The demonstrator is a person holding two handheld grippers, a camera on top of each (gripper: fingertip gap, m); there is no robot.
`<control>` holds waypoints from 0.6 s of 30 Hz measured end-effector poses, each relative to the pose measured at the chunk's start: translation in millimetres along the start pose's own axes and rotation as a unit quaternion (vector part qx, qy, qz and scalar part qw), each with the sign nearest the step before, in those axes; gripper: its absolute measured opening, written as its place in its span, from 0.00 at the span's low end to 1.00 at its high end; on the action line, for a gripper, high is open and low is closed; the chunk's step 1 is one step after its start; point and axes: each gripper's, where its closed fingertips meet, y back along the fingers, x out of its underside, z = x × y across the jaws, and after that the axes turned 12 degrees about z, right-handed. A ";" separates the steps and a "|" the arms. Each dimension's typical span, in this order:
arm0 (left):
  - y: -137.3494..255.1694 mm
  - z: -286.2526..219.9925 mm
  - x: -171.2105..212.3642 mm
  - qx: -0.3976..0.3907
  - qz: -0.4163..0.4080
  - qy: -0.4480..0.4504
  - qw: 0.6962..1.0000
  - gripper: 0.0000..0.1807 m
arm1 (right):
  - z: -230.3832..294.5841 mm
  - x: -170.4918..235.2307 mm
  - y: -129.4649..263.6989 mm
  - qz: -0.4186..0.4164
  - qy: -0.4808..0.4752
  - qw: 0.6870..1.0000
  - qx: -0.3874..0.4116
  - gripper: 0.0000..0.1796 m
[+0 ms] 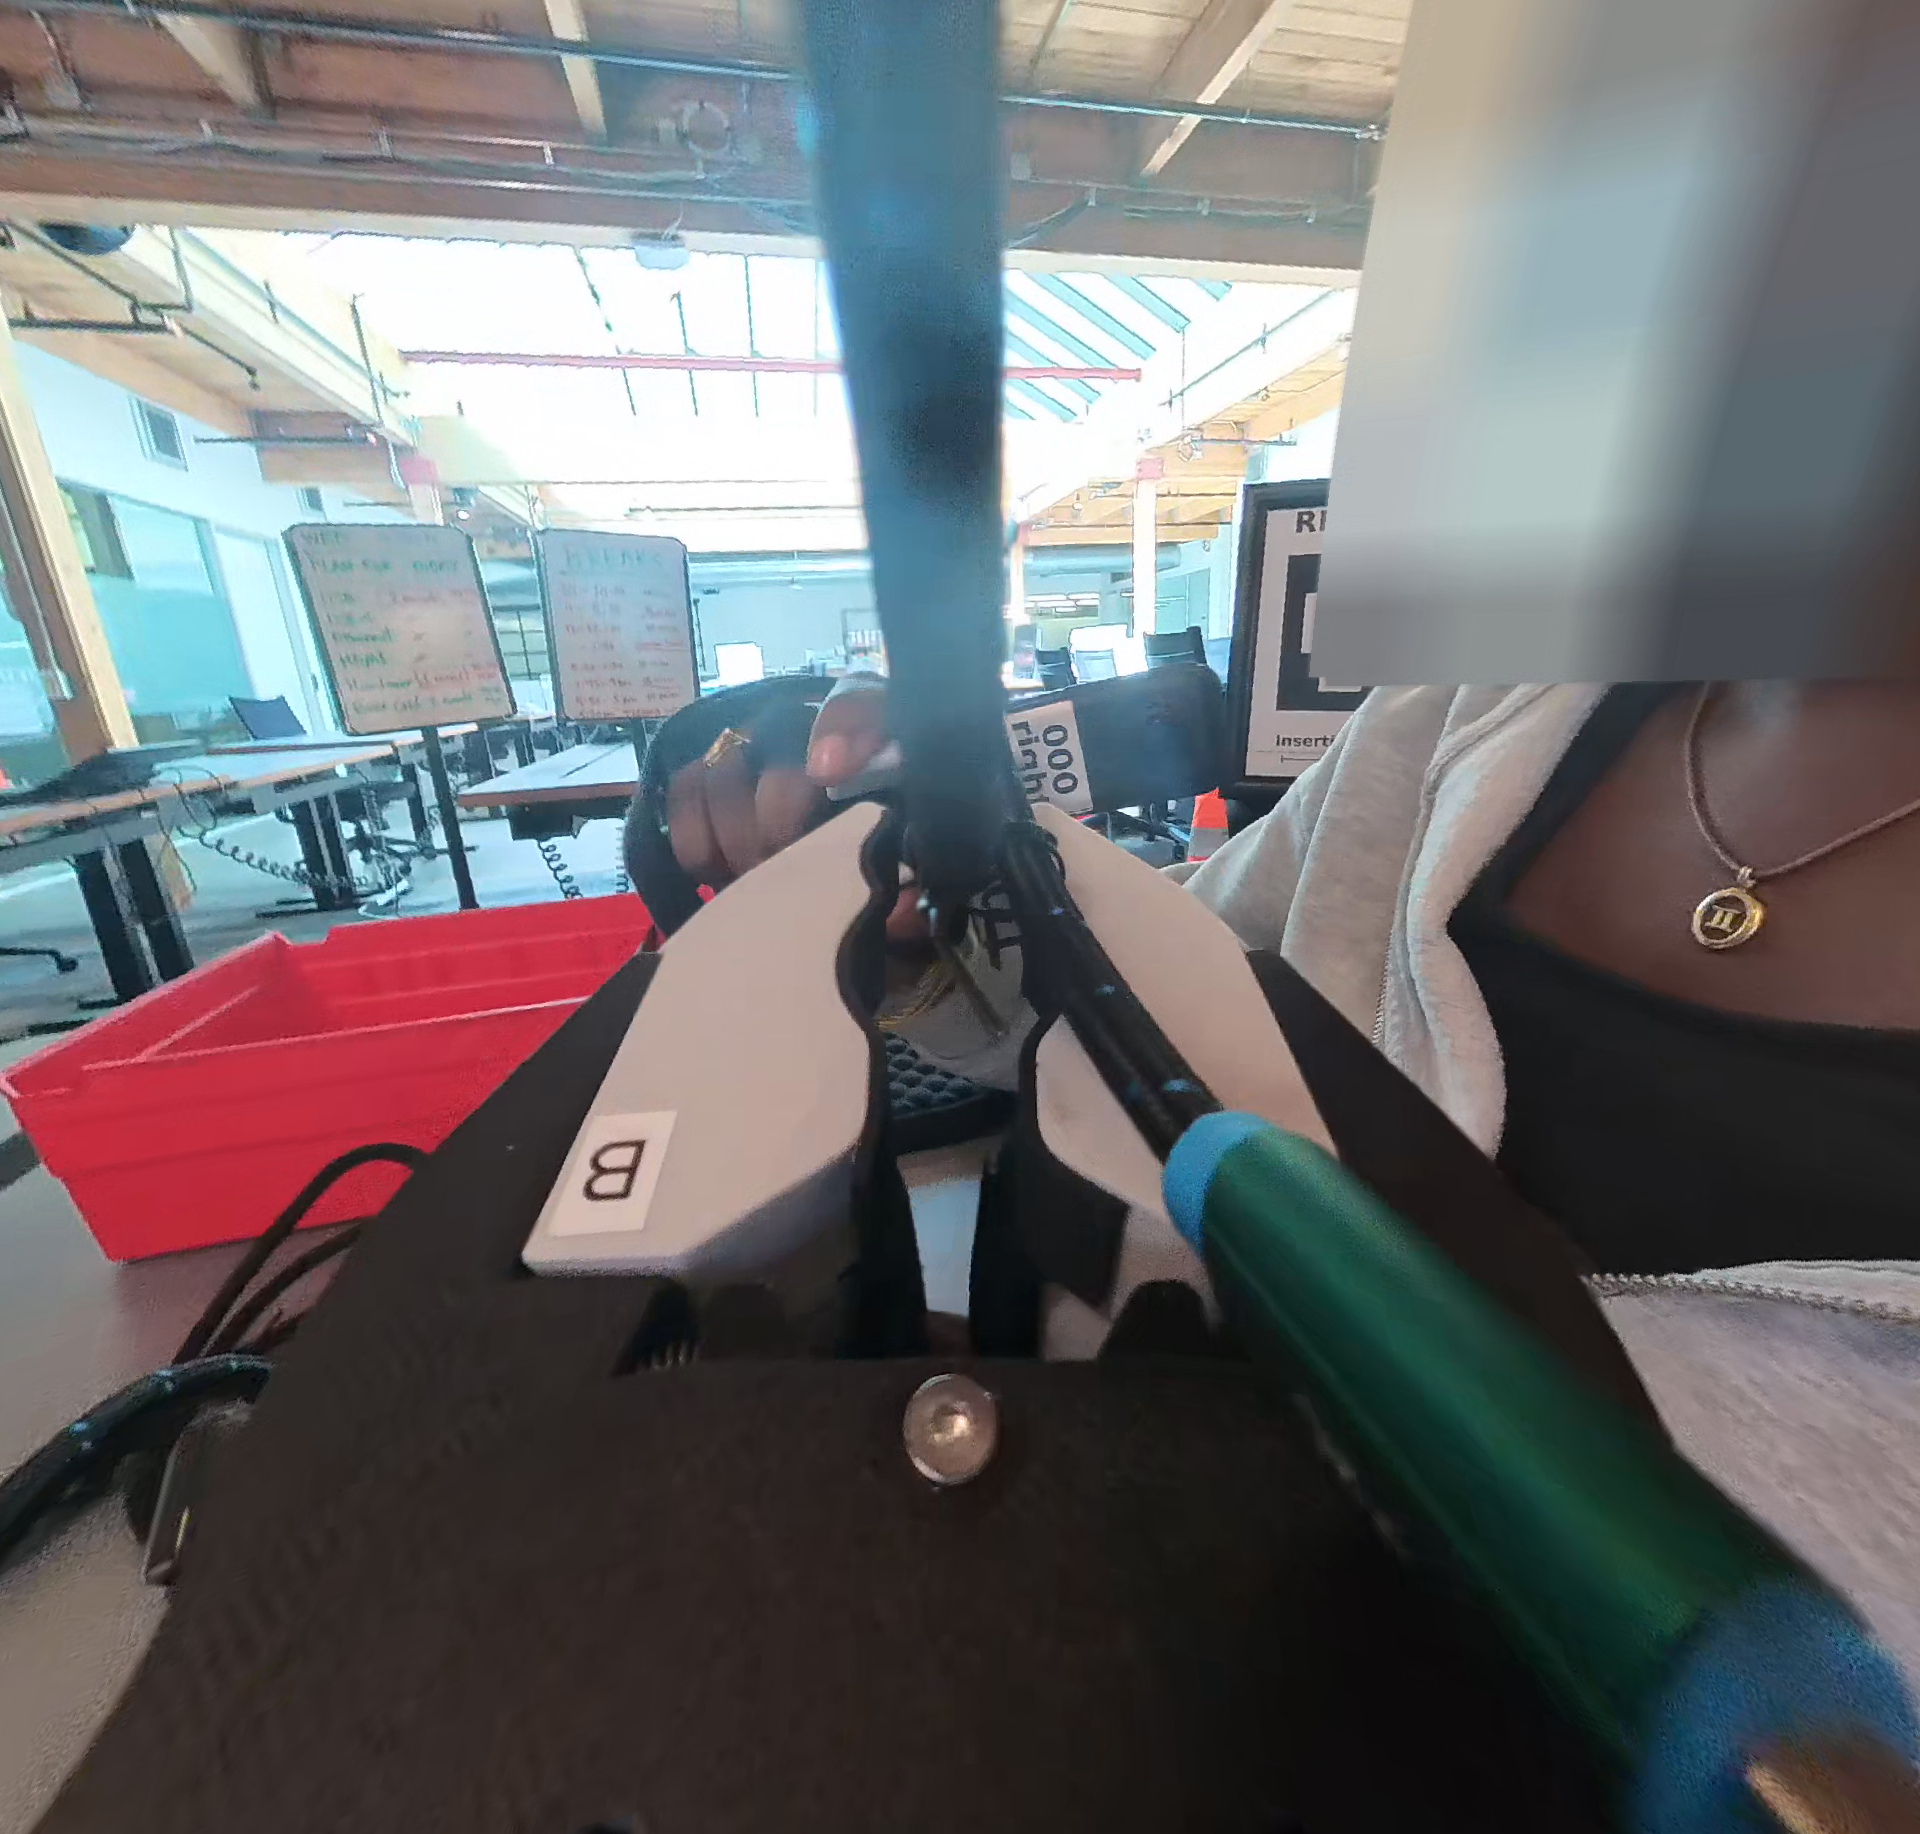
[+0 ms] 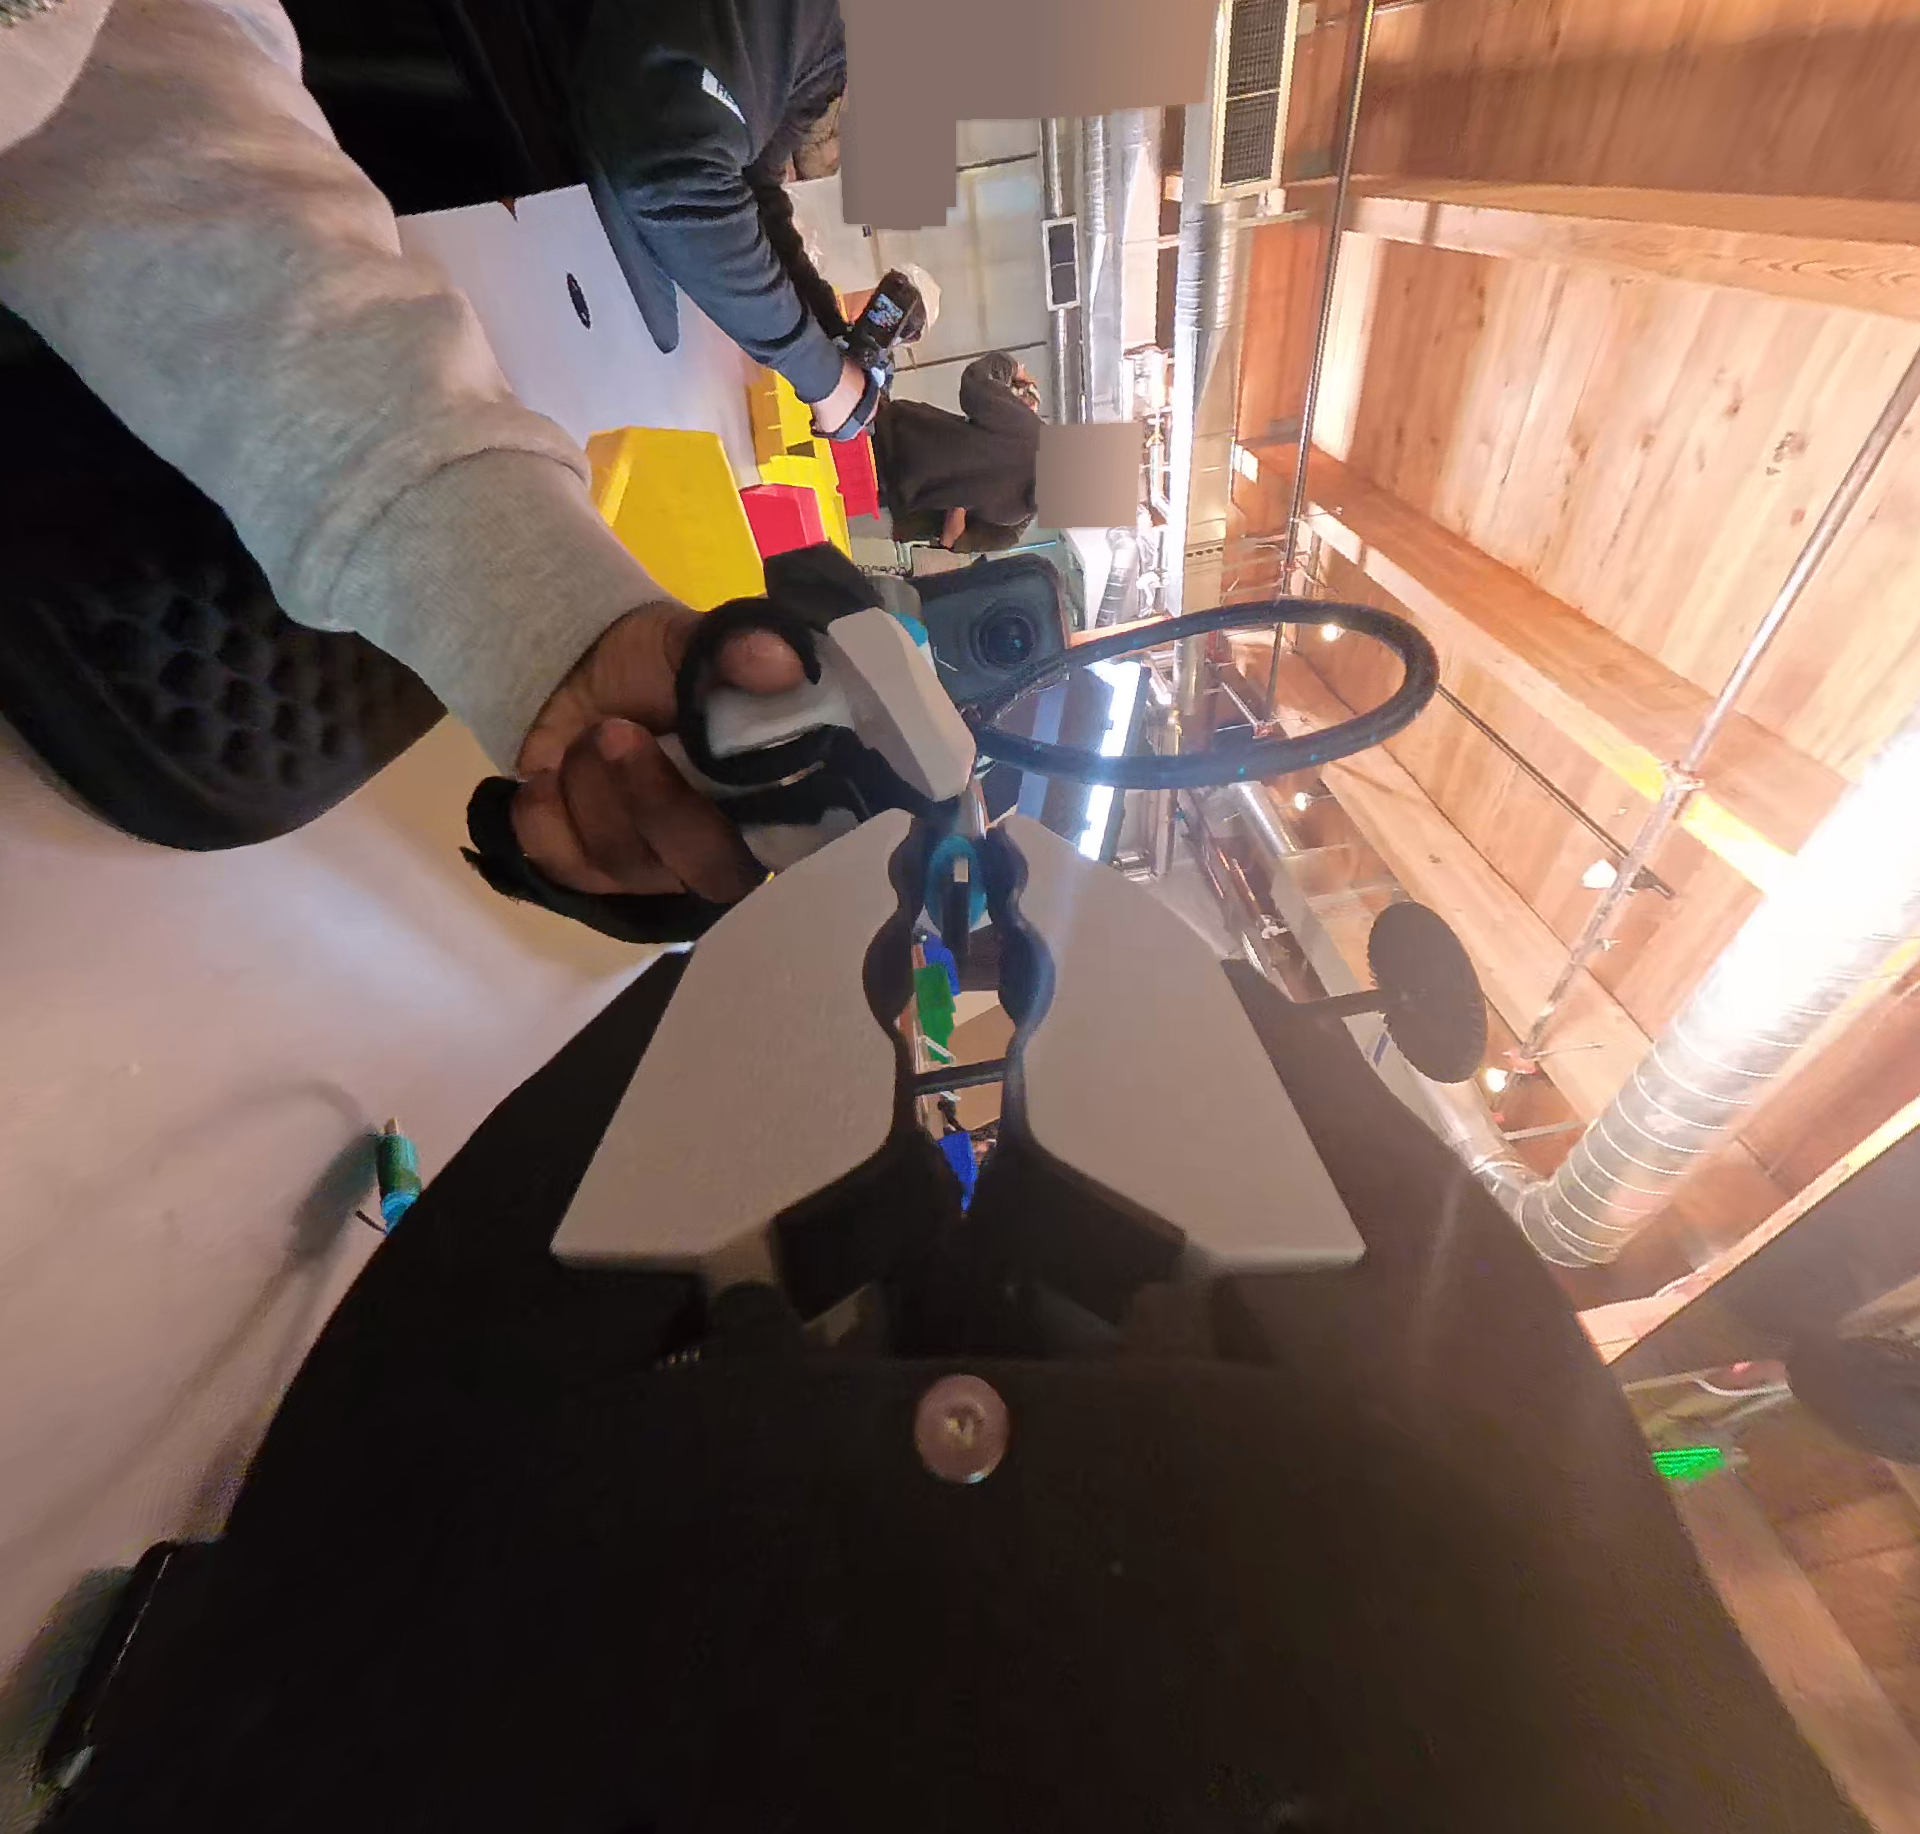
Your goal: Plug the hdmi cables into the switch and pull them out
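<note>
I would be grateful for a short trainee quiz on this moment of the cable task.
1. True or false: the left gripper is shut on the black cable.
2. In the left wrist view, what colour is the bin on the table? A red, B purple, C white.
3. Fill in the colour: the right gripper pinches a ___ plug at its fingertips.

Key: 1 true; 2 A; 3 blue.
</note>
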 end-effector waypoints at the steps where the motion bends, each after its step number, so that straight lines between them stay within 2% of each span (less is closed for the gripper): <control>1: 0.2 0.9 1.3 -0.001 0.005 0.005 1.000 0.11 | 0.8 1.0 0.0 0.002 0.002 1.000 -0.002 0.06; 5: 1.6 3.0 8.0 -0.006 0.030 0.012 0.999 0.11 | 5.7 4.8 -0.6 0.005 0.005 1.000 -0.017 0.06; 7: 2.7 6.5 10.6 -0.029 0.040 -0.011 0.999 0.11 | 7.0 8.8 -1.7 0.006 -0.022 0.999 -0.031 0.06; 9: 6.1 12.7 7.7 -0.065 0.032 -0.039 0.997 0.11 | 3.9 19.3 -1.6 0.015 -0.098 0.994 -0.054 0.09; 11: 16.0 20.1 0.6 -0.105 0.011 -0.066 0.992 0.11 | -3.6 36.7 4.9 0.019 -0.208 0.973 -0.097 0.15; 13: 29.7 29.7 -5.3 -0.157 -0.007 -0.095 0.983 0.11 | -4.1 65.2 13.6 0.052 -0.334 0.927 -0.165 0.24; 15: 42.3 35.8 -11.0 -0.188 -0.029 -0.106 0.976 0.11 | 10.6 99.2 21.8 0.114 -0.454 0.851 -0.238 0.38; 18: 52.4 37.5 -16.3 -0.208 -0.052 -0.122 0.969 0.11 | 53.9 150.4 30.7 0.236 -0.552 0.742 -0.298 0.45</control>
